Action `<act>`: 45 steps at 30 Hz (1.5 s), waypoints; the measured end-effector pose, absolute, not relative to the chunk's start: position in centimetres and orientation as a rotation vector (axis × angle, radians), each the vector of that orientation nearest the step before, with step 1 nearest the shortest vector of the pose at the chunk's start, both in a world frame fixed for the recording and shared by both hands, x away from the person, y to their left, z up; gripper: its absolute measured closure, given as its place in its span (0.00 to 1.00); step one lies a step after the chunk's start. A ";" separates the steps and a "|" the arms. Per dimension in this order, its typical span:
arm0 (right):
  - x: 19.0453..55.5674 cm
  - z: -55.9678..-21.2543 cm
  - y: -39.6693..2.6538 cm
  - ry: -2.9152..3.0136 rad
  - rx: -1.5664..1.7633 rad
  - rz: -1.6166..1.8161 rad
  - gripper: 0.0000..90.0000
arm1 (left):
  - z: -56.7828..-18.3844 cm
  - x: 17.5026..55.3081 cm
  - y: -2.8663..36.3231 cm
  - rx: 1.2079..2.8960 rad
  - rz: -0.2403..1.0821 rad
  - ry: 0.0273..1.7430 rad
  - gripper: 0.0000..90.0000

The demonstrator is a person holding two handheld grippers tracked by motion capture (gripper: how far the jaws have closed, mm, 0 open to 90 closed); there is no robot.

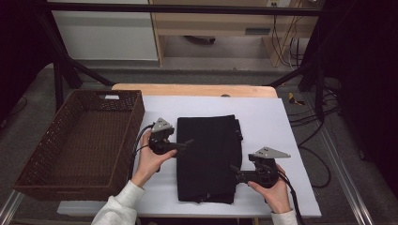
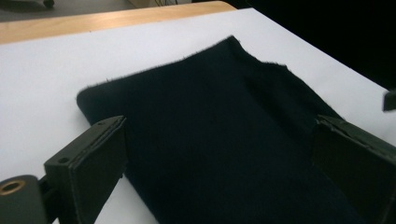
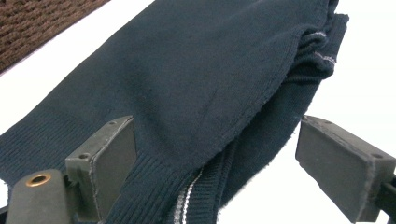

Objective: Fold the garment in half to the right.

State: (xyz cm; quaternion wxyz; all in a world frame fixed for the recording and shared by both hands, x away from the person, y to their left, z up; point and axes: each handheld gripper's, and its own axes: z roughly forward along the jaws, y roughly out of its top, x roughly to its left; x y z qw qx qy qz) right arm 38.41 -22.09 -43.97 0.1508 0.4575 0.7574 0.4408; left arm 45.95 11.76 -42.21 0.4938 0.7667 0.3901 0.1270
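A dark navy knitted sweater [image 1: 206,157], folded into a tall rectangle, is laid flat in the lower middle of the high view, on the white sheet [image 1: 272,126] that covers the desk. Ribbed hems with a thin pale stripe are seen at the bottom of the right gripper view [image 3: 187,205], where the folded layers are stacked one over another.

The left claw [image 1: 187,142] is held at the sweater's left edge, left of centre in the high view, and points toward the fabric. In the left gripper view its jaws are spread wide, with the sweater [image 2: 224,140] lying between and beyond them, and no fabric is pinched, so the claw is released. The right claw [image 1: 233,171] is held at the sweater's lower right edge. In the right gripper view its jaws are likewise spread apart over the hem, and nothing is clamped, so it too is released.

A brown woven rectangular basket [image 1: 136,117] is placed at the left of the high view, just beside the white sheet. A strip of the light wooden desk [image 1: 197,90] is seen along the sheet's upper edge.
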 end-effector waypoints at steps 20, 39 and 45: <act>38.4 -45.0 -21.3 2.285 1.364 1.203 0.31 | -46.3 39.9 13.6 1.922 0.266 0.959 0.04; 37.5 -44.3 -21.0 2.345 1.503 1.128 0.91 | -47.5 39.1 13.2 1.951 0.223 0.983 0.05; 36.7 -43.2 -21.1 2.347 1.522 1.104 0.91 | -47.4 38.4 12.9 1.949 0.205 0.988 0.06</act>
